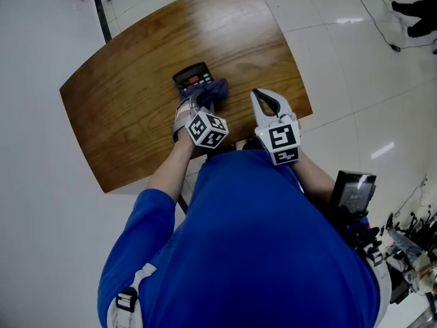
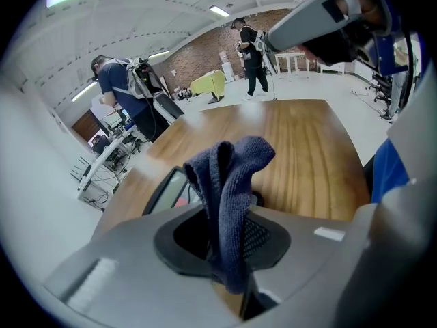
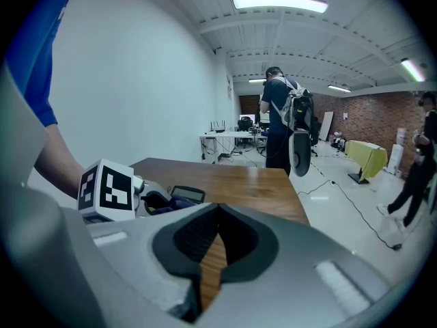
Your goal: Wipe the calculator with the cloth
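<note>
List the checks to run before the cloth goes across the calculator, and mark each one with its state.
1. Cloth clamped in the left gripper: ok. The folded blue cloth stands between its jaws.
2. Calculator within the stroke: ok. It lies flat on the table just beyond the cloth.
3. Cloth touching the calculator: cannot tell. In the head view the cloth overlaps the calculator's near edge, but contact is not shown.
4. Right gripper out of the wiping path: ok. It is shut and empty, off to the right of the calculator.
5. Calculator steadied: not ok. Nothing holds it, so it may slide under the wipe.
</note>
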`<state>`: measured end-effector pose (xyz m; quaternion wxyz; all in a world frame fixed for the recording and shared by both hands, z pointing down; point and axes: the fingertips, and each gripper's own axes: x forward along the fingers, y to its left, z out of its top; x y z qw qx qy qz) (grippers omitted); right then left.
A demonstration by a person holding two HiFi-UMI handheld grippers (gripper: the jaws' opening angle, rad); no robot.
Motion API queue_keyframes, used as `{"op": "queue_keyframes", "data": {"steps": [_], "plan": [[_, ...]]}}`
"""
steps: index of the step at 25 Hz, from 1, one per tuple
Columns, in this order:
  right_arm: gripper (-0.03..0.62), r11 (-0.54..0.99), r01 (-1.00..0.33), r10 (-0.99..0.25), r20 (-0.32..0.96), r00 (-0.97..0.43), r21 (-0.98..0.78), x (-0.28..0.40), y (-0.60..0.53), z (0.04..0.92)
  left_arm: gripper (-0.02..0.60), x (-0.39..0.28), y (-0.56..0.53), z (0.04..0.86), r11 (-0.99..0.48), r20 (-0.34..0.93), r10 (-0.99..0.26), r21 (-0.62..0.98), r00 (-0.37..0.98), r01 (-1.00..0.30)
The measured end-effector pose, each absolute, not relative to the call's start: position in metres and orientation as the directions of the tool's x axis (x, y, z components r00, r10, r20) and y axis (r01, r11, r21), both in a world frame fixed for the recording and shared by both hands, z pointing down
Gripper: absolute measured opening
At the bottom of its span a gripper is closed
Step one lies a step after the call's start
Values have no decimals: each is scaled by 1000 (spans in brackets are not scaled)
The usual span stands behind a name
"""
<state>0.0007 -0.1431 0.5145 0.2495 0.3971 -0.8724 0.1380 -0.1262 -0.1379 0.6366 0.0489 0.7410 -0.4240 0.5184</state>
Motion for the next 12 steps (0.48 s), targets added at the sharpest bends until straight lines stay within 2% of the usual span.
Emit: {"op": "queue_keyframes", "data": {"steps": [12], "plan": [[3, 701, -711, -583, 532, -614, -54, -26, -134, 507, 66, -195, -108, 634, -524, 818, -575, -389, -22, -757]]}}
